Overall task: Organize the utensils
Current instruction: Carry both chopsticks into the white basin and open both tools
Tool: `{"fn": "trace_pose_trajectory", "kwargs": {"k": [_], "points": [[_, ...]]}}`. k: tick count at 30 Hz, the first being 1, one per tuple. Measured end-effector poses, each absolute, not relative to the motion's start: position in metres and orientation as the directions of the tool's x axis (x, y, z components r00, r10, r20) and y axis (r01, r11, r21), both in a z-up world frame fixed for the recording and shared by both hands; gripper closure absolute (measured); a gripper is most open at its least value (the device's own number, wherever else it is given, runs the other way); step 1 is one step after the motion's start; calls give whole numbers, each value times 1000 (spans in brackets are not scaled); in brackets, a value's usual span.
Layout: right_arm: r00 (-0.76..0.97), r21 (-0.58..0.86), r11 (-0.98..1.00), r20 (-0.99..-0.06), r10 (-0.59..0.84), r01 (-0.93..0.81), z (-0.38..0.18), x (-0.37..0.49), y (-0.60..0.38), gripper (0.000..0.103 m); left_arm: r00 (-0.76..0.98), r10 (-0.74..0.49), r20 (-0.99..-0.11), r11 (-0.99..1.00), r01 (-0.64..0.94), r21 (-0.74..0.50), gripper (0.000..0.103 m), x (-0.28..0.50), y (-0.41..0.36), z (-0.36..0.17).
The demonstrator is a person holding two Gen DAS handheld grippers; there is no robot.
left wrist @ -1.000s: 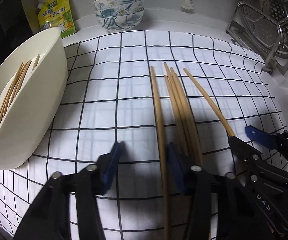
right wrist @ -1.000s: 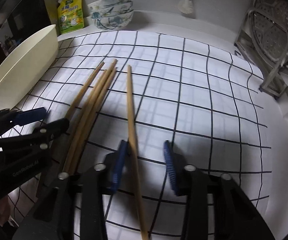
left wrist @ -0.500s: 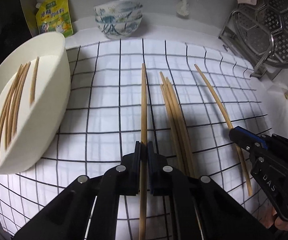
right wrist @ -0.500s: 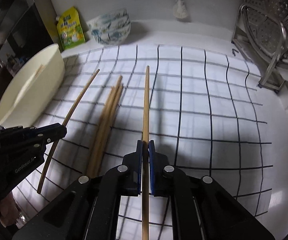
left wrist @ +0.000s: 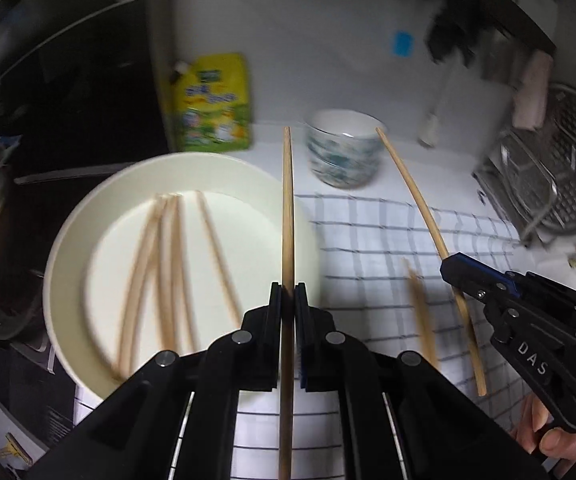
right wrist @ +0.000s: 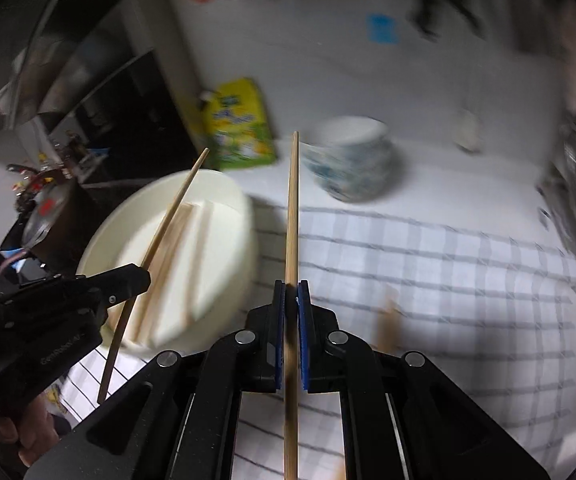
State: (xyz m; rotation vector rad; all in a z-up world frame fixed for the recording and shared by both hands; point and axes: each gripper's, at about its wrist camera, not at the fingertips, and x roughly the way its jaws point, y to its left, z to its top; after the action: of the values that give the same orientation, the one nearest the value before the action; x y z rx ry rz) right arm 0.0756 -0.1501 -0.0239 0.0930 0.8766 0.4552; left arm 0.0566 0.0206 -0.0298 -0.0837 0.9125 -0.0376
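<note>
My left gripper [left wrist: 288, 292] is shut on a wooden chopstick [left wrist: 287, 208], held in the air over the right rim of the cream oval dish [left wrist: 64, 264]. Several chopsticks [left wrist: 168, 264] lie inside that dish. My right gripper [right wrist: 291, 290] is shut on a second chopstick [right wrist: 293, 208], lifted above the checked cloth [right wrist: 448, 280] just right of the dish [right wrist: 224, 188]. In the left wrist view the right gripper [left wrist: 448, 266] shows at the right with its chopstick [left wrist: 420, 200]. In the right wrist view the left gripper [right wrist: 140, 274] shows at the left with its chopstick [right wrist: 176, 196]. More chopsticks [left wrist: 420, 312] remain on the cloth, blurred.
Stacked patterned bowls [left wrist: 342, 152] and a yellow-green pouch [left wrist: 212, 104] stand at the back by the wall. A metal steamer rack [left wrist: 552, 168] sits at the right. Dark appliances [left wrist: 68, 100] fill the left side. A hand [left wrist: 544, 436] holds the right gripper's handle.
Both grippers closed, each on one chopstick, then rose off the cloth and swung left toward the cream dish. The remaining chopsticks stayed on the cloth.
</note>
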Motion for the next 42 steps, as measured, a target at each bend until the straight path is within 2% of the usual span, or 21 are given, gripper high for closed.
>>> {"fn": "trace_pose_trajectory", "kwargs": {"k": [6, 12, 26, 28, 30, 31, 32, 42], "points": [[491, 288, 865, -730, 476, -411, -27, 105, -67, 97, 616, 20, -787, 996, -85, -41, 96, 72, 88, -35], [428, 300, 849, -760, 489, -436, -46, 123, -5, 97, 574, 29, -818, 995, -97, -33, 96, 93, 126, -60], [343, 321, 882, -831, 437, -345, -87, 147, 21, 97, 505, -16, -863, 996, -71, -60, 95, 117, 152, -98], [358, 312, 889, -831, 426, -336, -86, 146, 19, 92, 508, -17, -861, 995, -73, -63, 89, 117, 154, -96], [372, 309, 891, -825, 425, -333, -82, 147, 18, 89, 516, -2, -856, 995, -84, -52, 66, 117, 156, -94], [377, 307, 892, -823, 424, -333, -81, 146, 17, 89, 524, 3, -852, 995, -87, -50, 61, 116, 156, -92], [382, 305, 892, -821, 423, -334, -80, 146, 16, 87, 533, 7, -846, 995, -91, -49, 52, 115, 157, -89], [391, 303, 888, -814, 430, -345, -69, 131, 6, 79, 541, 3, -841, 990, -121, -75, 45, 99, 164, -77]]}}
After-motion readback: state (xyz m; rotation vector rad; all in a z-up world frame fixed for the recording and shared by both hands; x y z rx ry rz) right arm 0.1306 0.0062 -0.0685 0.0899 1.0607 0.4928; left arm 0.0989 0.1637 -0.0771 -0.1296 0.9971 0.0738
